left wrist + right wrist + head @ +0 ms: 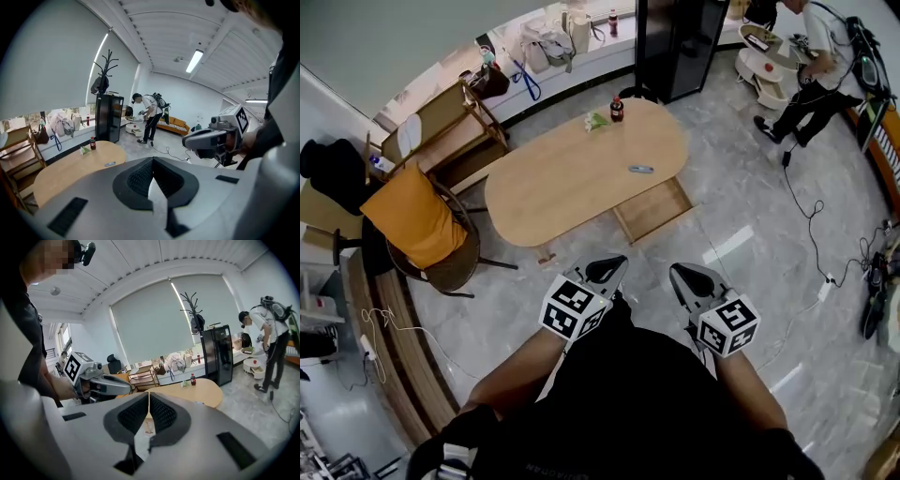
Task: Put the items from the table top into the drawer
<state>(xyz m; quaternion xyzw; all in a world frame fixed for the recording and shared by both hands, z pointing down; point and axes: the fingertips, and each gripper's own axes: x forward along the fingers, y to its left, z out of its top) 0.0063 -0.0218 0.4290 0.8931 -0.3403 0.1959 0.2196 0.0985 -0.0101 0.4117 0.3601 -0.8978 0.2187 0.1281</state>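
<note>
Step in hand: approach, nothing picked up yet. You held left gripper and right gripper side by side, jaws together on both, empty, well short of oval wooden table. On top: cola bottle, green packet, small blue item. Drawer stood open on near side. Next move probably called for closing in and parting jaws over blue item. Grey marble floor; chair with orange cushion left of table.

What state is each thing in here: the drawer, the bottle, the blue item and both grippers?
drawer: pulled open, looks empty
bottle: upright on the table
blue item: lying flat on the table
left gripper: shut, empty
right gripper: shut, empty
</note>
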